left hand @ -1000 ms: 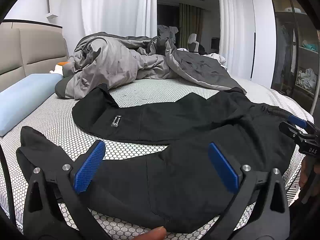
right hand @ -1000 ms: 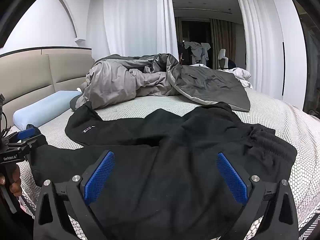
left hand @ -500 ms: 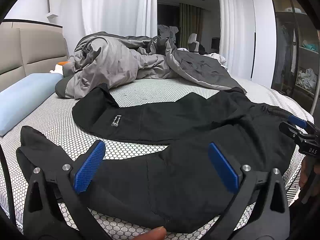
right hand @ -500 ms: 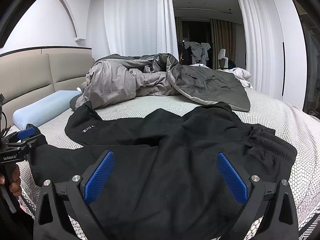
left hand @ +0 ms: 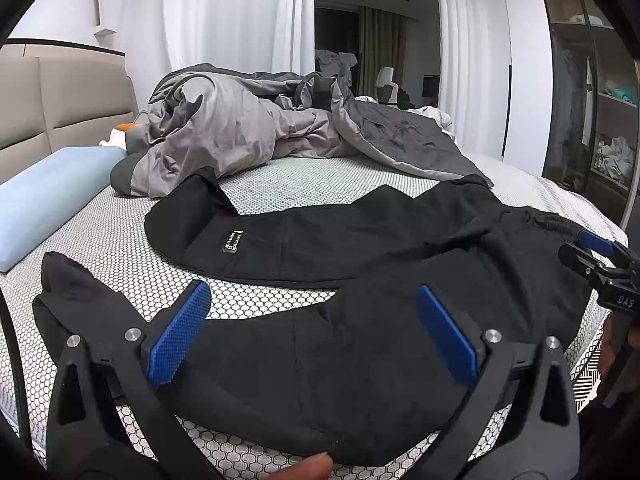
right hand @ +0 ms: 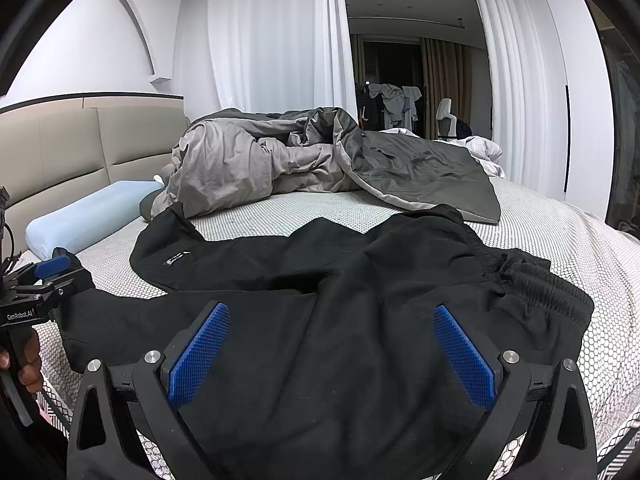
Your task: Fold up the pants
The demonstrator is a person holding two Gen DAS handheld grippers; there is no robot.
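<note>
Lying crosswise, pants (right hand: 340,300), waistband rightward

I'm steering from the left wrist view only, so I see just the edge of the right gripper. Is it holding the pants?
Observer: No. The right gripper has its fingers wide apart over the black pants, with nothing clamped between them.
Operator: Which part of the pants is it over?
Observer: The upper part, with the gathered waistband off to its right.
Operator: Does the waistband hang off the bed?
Observer: No, honeycomb-patterned mattress shows beyond it.
</note>
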